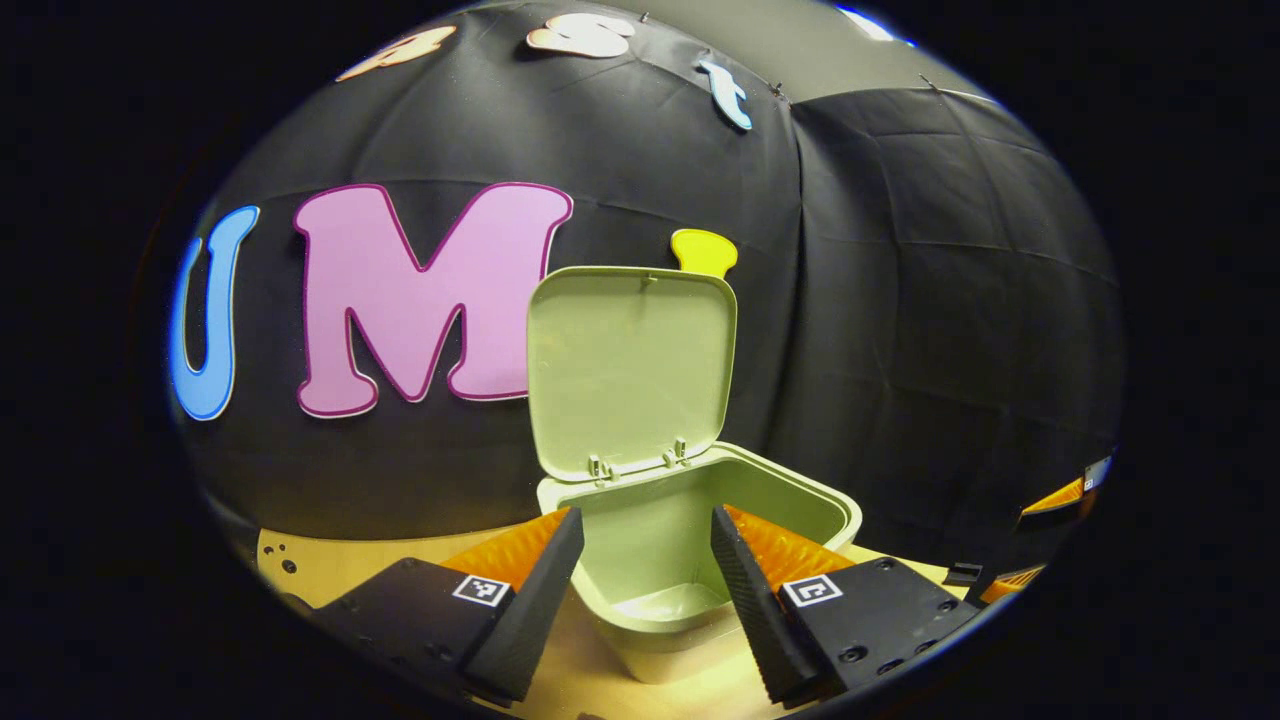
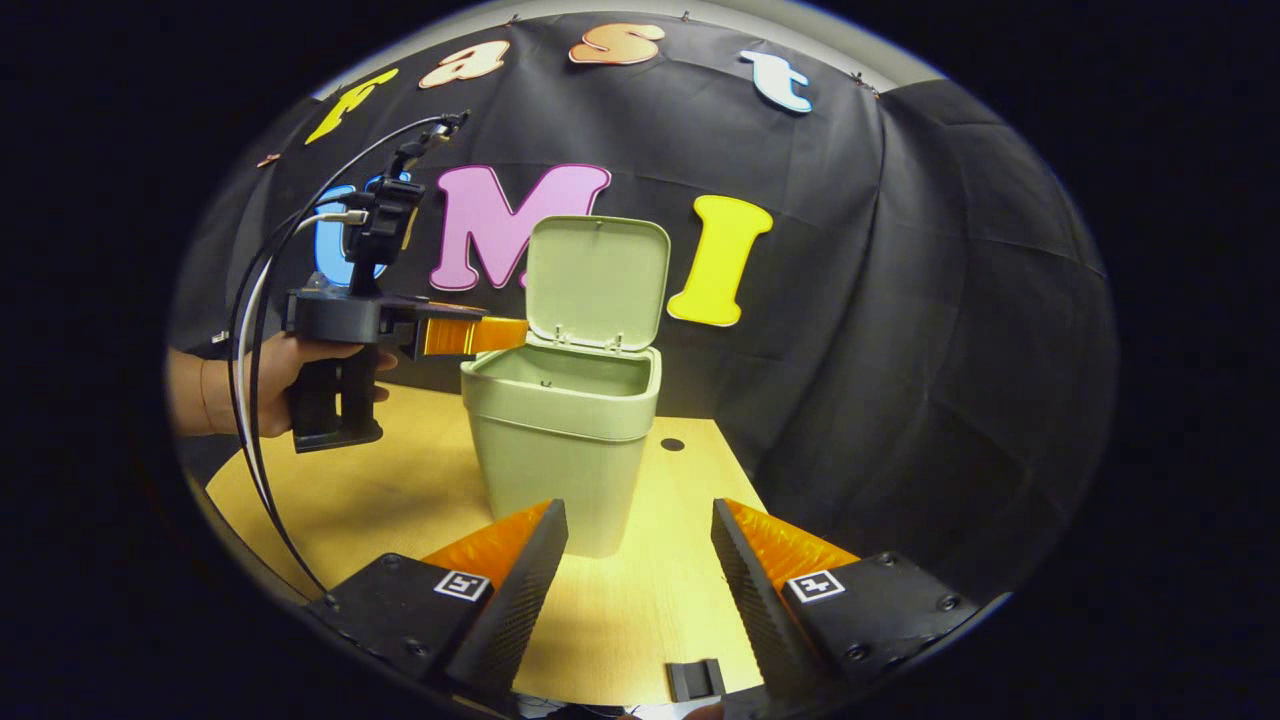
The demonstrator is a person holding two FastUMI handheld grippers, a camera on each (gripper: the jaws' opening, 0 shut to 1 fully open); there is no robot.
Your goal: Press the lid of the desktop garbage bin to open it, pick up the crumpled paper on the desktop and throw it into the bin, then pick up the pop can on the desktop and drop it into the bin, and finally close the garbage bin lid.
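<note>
Left gripper view: looking down into the open bin [image 1: 700, 540], lid [image 1: 630, 370] standing upright at the back, left gripper [image 1: 640, 600] spread wide over the rim and holding nothing. Right gripper view: bin [image 2: 565, 440] on the worktop [image 2: 380, 500], left gripper [image 2: 470, 335] level with the rim's near edge, right gripper [image 2: 640, 580] also apart and empty, low and short of the bin. Paper and can not visible from here, so whether already dropped cannot be told. Risks: clipping the rim and sliding the light bin; nudging the lid shut too hard; toppling it.
</note>
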